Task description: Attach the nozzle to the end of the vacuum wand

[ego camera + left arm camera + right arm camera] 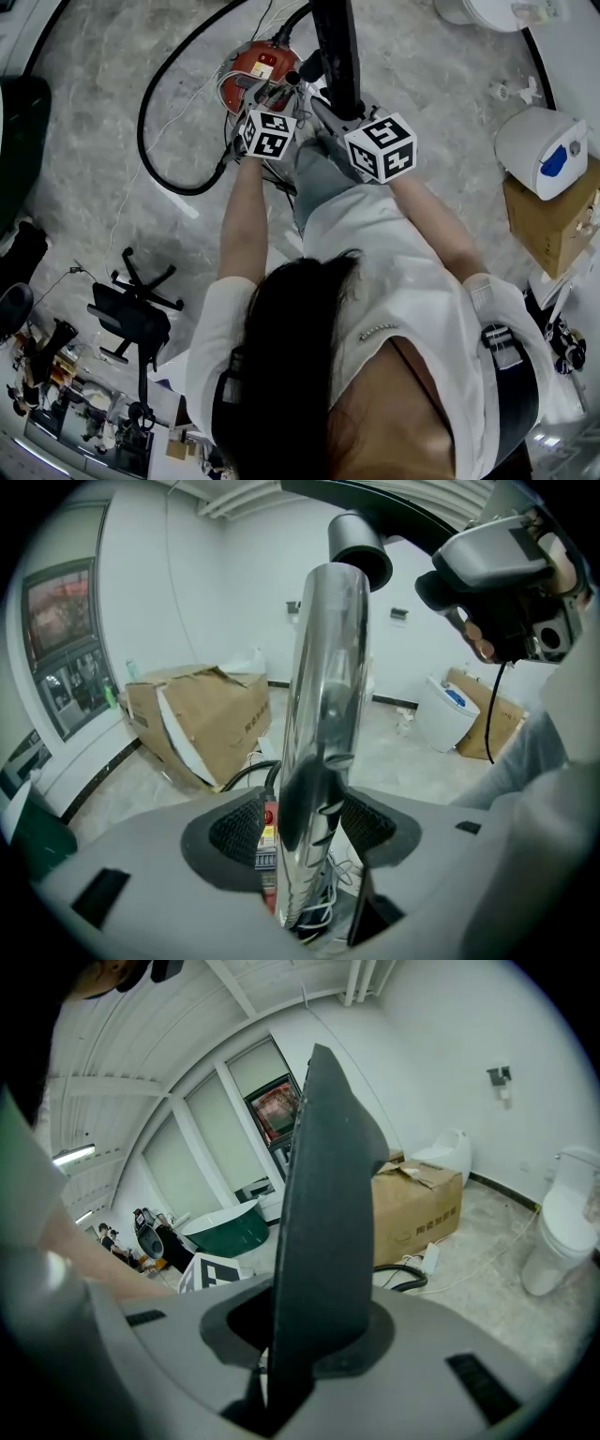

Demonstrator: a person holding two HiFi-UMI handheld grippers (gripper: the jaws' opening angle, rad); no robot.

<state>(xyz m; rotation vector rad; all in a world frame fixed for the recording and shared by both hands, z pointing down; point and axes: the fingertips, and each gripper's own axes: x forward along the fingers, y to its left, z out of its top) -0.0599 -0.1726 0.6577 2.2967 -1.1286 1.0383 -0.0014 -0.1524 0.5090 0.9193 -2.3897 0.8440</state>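
A chrome vacuum wand (pixel 319 724) stands upright between the jaws of my left gripper (pixel 305 832), which is shut on it. The round grey collar (pixel 361 544) of the black nozzle sits just above the wand's top end; I cannot tell if they touch. My right gripper (pixel 300 1335) is shut on the flat black nozzle (pixel 323 1204), which fills that view's middle. In the head view the left gripper (pixel 272 103) and right gripper (pixel 342 111) are close together over the floor, and the nozzle (pixel 336 52) points away from me. The right gripper (pixel 497 574) shows top right in the left gripper view.
The red vacuum body (pixel 258 67) and its looping black hose (pixel 155 122) lie on the floor ahead. A torn cardboard box (pixel 197 719), a white appliance (pixel 544 150) on another box (pixel 553 220), a toilet (pixel 562 1232) and an office chair (pixel 131 314) stand around.
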